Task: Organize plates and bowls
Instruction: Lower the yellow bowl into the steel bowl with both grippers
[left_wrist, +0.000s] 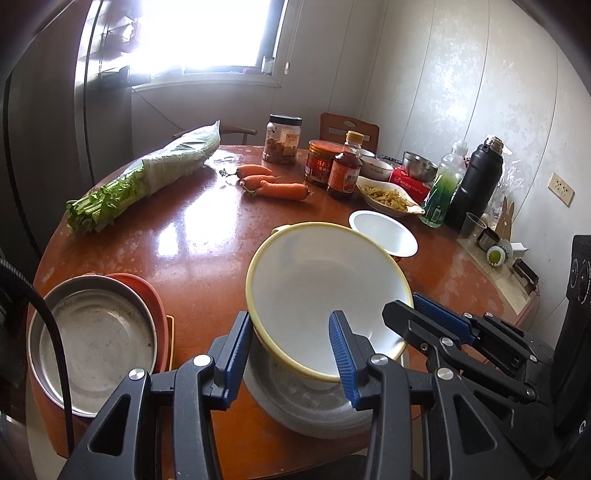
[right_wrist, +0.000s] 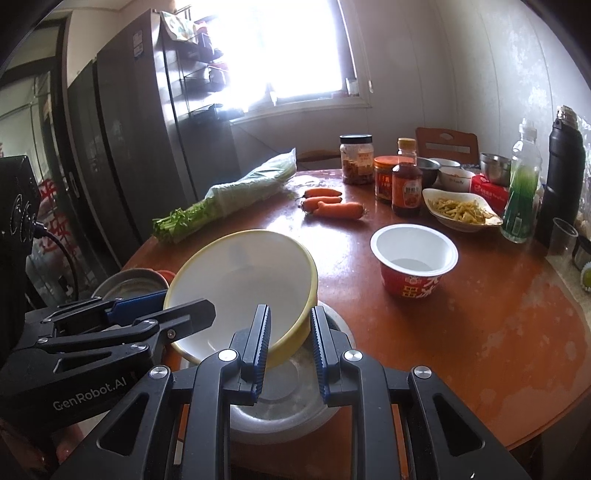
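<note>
At the far left of the round brown worktop (left_wrist: 192, 236) sits a shallow steel pan (left_wrist: 92, 339), nested in an orange plate (left_wrist: 147, 295) whose rim shows behind it.

Next comes your left gripper (left_wrist: 291, 354). Its fingers (left_wrist: 341, 354) stand partly open, one blue pad outside the wall and one inside the yellow-rimmed bowl (left_wrist: 325, 288), closed on its near rim. The bowl is white inside, tilted towards you, and held over a pale plate (left_wrist: 306, 406) on the worktop; whether its bottom edge touches that plate is hard to tell.

To the right, your right gripper (right_wrist: 290, 350) has its fingers (right_wrist: 260, 347) nearly closed, pinching the same bowl's wall on its right-hand side, so both hands carry it.

The bowl looks like enamel or hard plastic: stiff, fairly light and smooth, so probably slippery at the rim. A grip across the wall, well down from the lip, seems safest; keep the two sides level so it does not twist out.

Further right stands an empty red instant-noodle cup (right_wrist: 413, 258), white inside, well apart from the bowl. Behind it lie carrots (right_wrist: 332, 206), bagged greens (right_wrist: 236, 192), sauce jars, a dish of shredded food (right_wrist: 461, 212), steel bowls and bottles.
</note>
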